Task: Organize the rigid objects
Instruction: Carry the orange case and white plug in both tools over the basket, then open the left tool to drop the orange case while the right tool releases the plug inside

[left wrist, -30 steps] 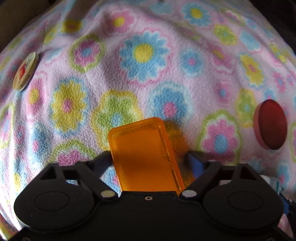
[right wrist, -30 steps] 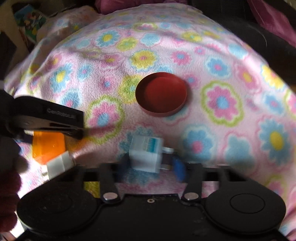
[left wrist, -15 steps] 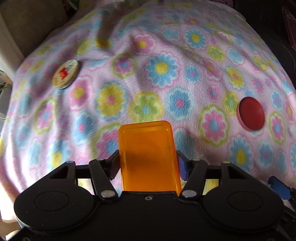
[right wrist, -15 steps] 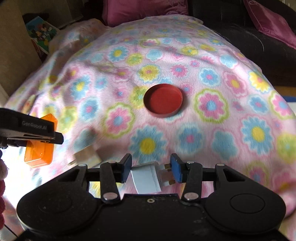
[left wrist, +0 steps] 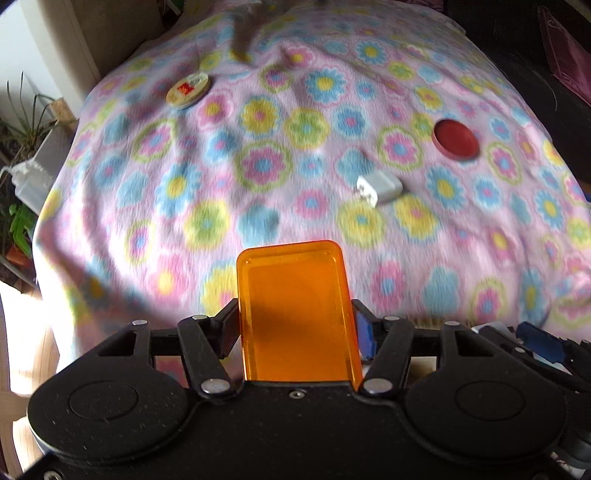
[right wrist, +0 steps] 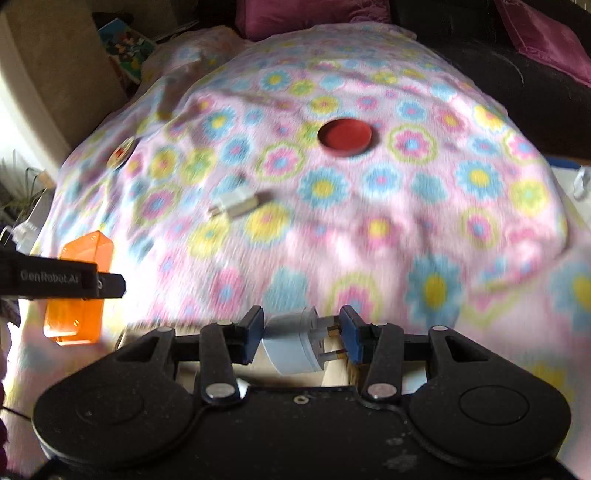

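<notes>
My left gripper (left wrist: 295,328) is shut on an orange translucent box (left wrist: 295,310) and holds it above the flowered blanket (left wrist: 258,166); the box also shows in the right wrist view (right wrist: 79,288). My right gripper (right wrist: 301,338) is shut on a white plug adapter (right wrist: 295,343), its pins against the right finger. A second white adapter (left wrist: 378,188) lies on the blanket, also in the right wrist view (right wrist: 236,205). A red round lid (left wrist: 456,139) lies further back, also in the right wrist view (right wrist: 345,137). A cream round disc (left wrist: 188,90) lies far left.
The blanket drapes over a rounded seat and falls away at the left and near edges. Potted plants (left wrist: 18,147) stand on the left. A dark sofa with a magenta cushion (right wrist: 546,33) is at the back right. A picture box (right wrist: 127,48) leans at the back left.
Both grippers have lifted and pulled back from the blanket with their objects. The second white adapter, earlier near the left gripper, now lies in open view on the blanket.
</notes>
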The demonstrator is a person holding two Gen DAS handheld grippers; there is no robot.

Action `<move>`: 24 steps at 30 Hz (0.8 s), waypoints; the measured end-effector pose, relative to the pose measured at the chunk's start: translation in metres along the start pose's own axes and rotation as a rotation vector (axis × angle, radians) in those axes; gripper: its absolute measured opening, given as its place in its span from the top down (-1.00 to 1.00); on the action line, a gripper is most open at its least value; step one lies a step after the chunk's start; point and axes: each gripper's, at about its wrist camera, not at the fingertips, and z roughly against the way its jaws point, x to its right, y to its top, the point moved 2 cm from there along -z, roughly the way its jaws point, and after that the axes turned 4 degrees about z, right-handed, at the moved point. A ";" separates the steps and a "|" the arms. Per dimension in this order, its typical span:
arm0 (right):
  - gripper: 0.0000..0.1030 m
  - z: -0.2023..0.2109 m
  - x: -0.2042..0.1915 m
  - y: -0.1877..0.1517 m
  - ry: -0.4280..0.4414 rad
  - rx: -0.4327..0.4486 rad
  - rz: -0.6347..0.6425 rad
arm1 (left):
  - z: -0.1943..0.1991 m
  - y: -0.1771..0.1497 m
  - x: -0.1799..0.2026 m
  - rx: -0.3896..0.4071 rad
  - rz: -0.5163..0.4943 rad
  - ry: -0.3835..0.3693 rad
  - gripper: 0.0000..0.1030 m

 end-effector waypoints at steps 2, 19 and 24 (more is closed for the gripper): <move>0.82 0.009 -0.004 -0.011 0.001 -0.010 0.008 | 0.006 -0.016 -0.003 -0.011 0.010 -0.012 -0.11; 0.67 0.022 -0.011 -0.046 0.016 -0.109 -0.030 | -0.003 -0.082 -0.002 -0.098 -0.041 0.053 -0.19; 0.51 0.024 -0.013 -0.047 0.003 -0.100 -0.009 | -0.001 -0.085 0.000 -0.080 -0.057 0.062 -0.29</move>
